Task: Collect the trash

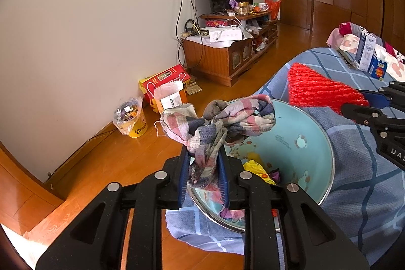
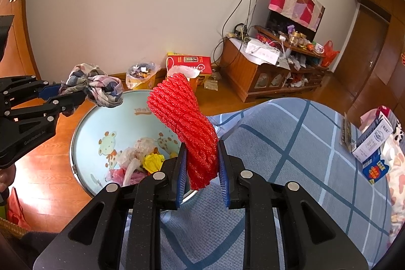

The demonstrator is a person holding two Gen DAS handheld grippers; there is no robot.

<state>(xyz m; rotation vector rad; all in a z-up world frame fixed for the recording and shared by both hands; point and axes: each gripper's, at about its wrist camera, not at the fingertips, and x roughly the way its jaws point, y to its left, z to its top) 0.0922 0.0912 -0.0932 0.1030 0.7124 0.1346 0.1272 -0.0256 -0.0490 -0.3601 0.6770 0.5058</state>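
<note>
A light-blue cartoon-print basin rests on the edge of the bed, with a yellow paper ball and plastic wrappers inside. My left gripper is shut on a crumpled plaid cloth, which it holds above the basin's near rim. In the right wrist view the left gripper comes in from the left with the cloth over the basin's far edge. My right gripper is shut on a red foam net bundle just right of the basin. From the left wrist the right gripper and net appear at right.
A blue checked bed cover fills the right side, with a milk carton on it. By the wall stand a yellow bucket of rubbish, a red box and a wooden TV cabinet. Wood floor lies to the left.
</note>
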